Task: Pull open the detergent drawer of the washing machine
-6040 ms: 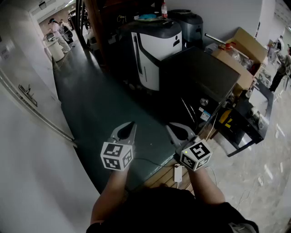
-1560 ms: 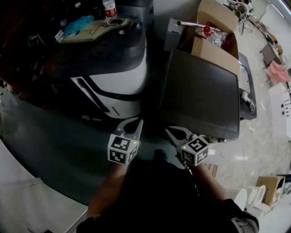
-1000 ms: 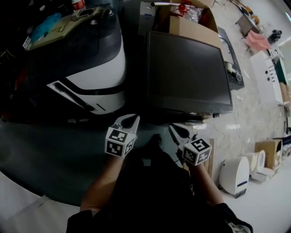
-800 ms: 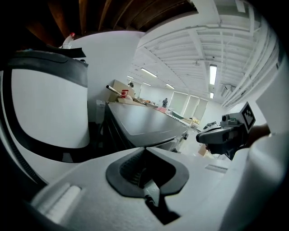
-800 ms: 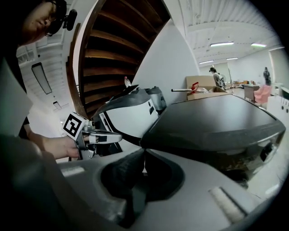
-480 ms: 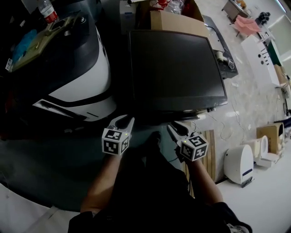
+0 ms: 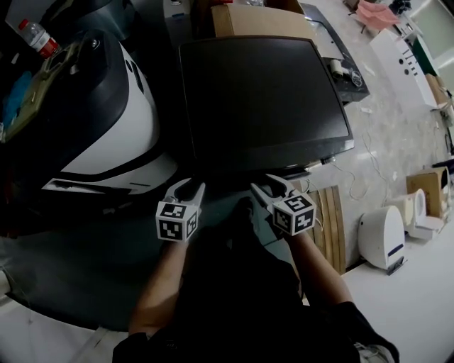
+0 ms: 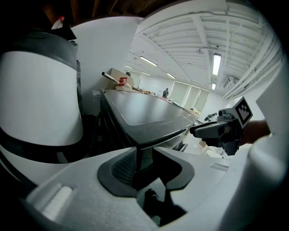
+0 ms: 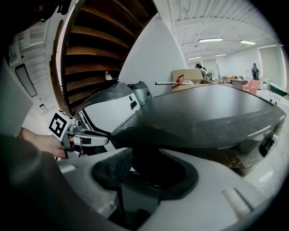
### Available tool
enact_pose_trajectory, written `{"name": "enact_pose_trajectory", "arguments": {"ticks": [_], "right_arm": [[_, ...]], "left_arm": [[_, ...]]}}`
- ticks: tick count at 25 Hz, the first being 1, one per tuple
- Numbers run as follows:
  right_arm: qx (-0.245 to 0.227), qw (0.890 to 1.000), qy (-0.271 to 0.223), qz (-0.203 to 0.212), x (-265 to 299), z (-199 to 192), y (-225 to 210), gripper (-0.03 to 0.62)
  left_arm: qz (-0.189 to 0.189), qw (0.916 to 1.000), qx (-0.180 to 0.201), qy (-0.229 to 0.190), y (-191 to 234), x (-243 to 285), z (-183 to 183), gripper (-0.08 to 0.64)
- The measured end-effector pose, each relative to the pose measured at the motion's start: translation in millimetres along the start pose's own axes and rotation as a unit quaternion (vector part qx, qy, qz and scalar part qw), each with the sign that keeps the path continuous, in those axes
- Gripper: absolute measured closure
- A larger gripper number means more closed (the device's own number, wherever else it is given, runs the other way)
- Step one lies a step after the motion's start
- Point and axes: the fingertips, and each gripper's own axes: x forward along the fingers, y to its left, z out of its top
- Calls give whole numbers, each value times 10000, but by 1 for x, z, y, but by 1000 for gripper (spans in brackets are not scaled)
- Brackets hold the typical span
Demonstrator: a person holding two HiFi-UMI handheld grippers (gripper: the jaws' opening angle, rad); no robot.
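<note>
The washing machine is a dark box with a flat top, seen from above in the head view; its front face and the detergent drawer are hidden under the top's near edge. My left gripper hangs just in front of the machine's near left corner, and its jaws are opening with nothing between them. My right gripper is at the near edge further right, also opening and empty. In the left gripper view the machine's top runs ahead of my jaws. The right gripper view shows the same top over its jaws.
A white and dark appliance stands close on the machine's left, with a bottle on it. A cardboard box sits behind the machine. Wooden slats and a small white appliance lie on the floor at the right.
Both grippers have come forward and down to the washing machine's near edge. Their jaws, closed a second ago, have spread apart. The head view now looks more steeply down on the machine.
</note>
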Motion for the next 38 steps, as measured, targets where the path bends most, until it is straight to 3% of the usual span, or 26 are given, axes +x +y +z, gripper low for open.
{"name": "enact_pose_trajectory", "arguments": {"ticks": [17,29,38], "right_arm": [[-88,9997,206,-8,5,-9,-18,410],[-352,9982,455,-179,13,-10,-14,428],[-188,9982,507,-272,-7,-33,1,428]], "left_arm": [[327,9994,-63,42,1,5,0,463],[84,10000,-19,47,3,0,-3,488],[-135,9999,-41,63,-13,-19,-24,491]]}}
